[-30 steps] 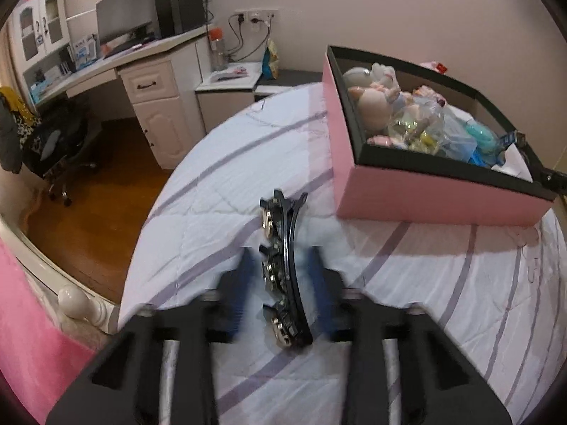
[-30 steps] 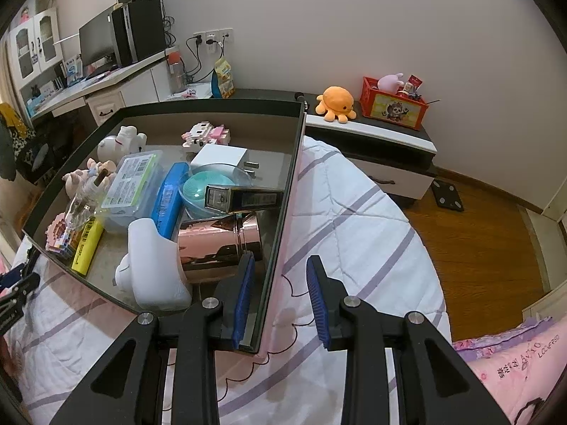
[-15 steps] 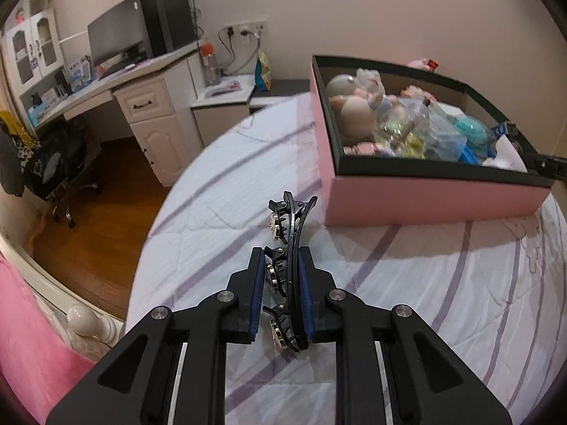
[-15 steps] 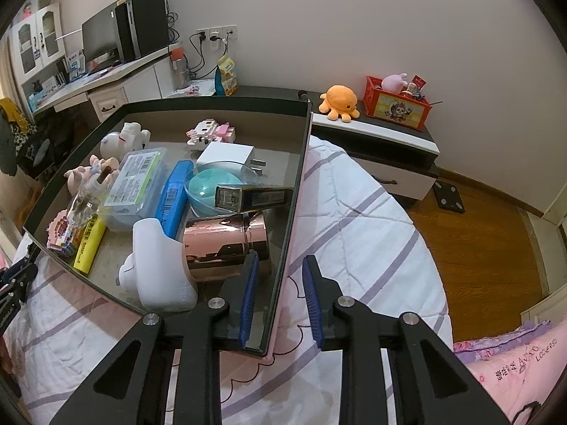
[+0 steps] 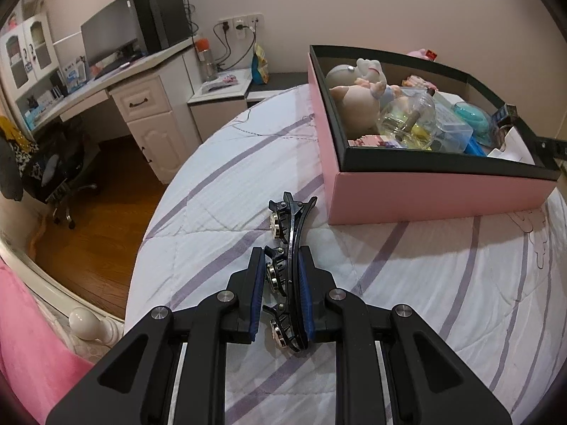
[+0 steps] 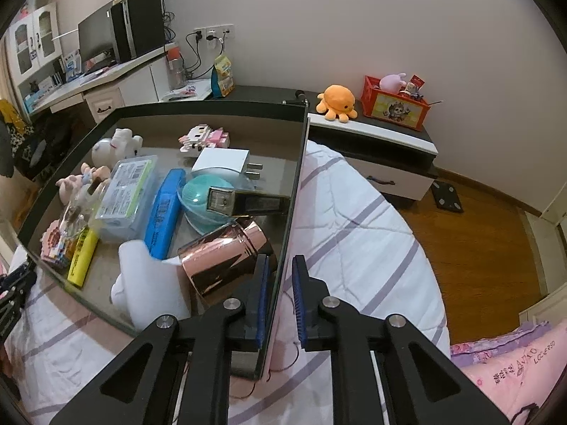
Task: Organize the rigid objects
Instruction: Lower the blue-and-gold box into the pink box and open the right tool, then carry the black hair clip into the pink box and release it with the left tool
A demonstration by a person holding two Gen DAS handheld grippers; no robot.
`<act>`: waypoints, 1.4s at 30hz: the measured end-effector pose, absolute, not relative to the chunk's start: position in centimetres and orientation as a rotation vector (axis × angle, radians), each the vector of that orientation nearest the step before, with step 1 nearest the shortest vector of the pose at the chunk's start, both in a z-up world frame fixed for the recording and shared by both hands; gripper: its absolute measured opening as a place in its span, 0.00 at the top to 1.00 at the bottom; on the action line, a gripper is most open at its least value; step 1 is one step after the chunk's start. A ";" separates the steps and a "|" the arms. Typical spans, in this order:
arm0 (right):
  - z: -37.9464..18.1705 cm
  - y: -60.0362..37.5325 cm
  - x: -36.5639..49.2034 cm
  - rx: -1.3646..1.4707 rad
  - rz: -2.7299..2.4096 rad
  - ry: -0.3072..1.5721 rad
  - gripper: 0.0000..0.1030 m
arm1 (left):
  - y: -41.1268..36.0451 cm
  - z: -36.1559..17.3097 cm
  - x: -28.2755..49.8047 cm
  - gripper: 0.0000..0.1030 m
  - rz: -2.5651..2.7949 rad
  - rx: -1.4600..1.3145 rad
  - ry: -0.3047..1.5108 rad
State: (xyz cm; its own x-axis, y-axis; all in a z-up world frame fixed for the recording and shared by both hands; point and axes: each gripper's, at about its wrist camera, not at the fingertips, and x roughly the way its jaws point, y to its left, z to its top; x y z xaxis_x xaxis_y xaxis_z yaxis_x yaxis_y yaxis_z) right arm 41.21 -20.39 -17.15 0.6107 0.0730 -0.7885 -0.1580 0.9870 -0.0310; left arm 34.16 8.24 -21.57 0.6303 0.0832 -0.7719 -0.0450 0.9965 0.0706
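A long black hair clip (image 5: 288, 248) with round gold studs sits between the blue pads of my left gripper (image 5: 281, 265), which is shut on it just above the striped bedspread. A pink box (image 5: 425, 191) with a black rim stands ahead to the right, filled with toys and small items. My right gripper (image 6: 278, 272) straddles the box's right wall (image 6: 287, 233). Its jaws are narrowed around the rim, with a gap on the outer side. Inside the box lie a rose-gold cup (image 6: 223, 258), a white figure (image 6: 141, 283) and a blue case (image 6: 164, 212).
The bed (image 5: 230, 191) ends at the left over a wooden floor (image 5: 102, 233). A white desk (image 5: 141, 106) with a monitor stands at the back left. A low cabinet (image 6: 372, 148) holds an orange octopus toy (image 6: 336, 101) and a red crate (image 6: 397, 106).
My left gripper closed on the hair clip and lifted it slightly toward the box. My right gripper narrowed around the box's wall.
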 end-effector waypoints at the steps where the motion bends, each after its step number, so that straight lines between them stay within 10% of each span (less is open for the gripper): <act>1: -17.1 -20.5 41.4 -0.097 0.133 0.905 0.88 | 8.2 -21.6 34.2 0.82 0.073 0.045 0.886; 42: -18.3 -20.8 43.5 -0.053 0.133 0.921 0.89 | 9.7 -19.9 33.7 0.83 0.029 -0.027 0.824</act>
State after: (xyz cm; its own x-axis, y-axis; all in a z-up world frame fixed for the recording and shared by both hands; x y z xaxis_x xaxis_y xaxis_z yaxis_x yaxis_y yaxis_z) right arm 43.55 -20.81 -18.27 0.5972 0.0923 -0.7968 -0.1376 0.9904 0.0116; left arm 33.72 9.71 -19.89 0.6789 0.0151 -0.7341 -0.0365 0.9992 -0.0132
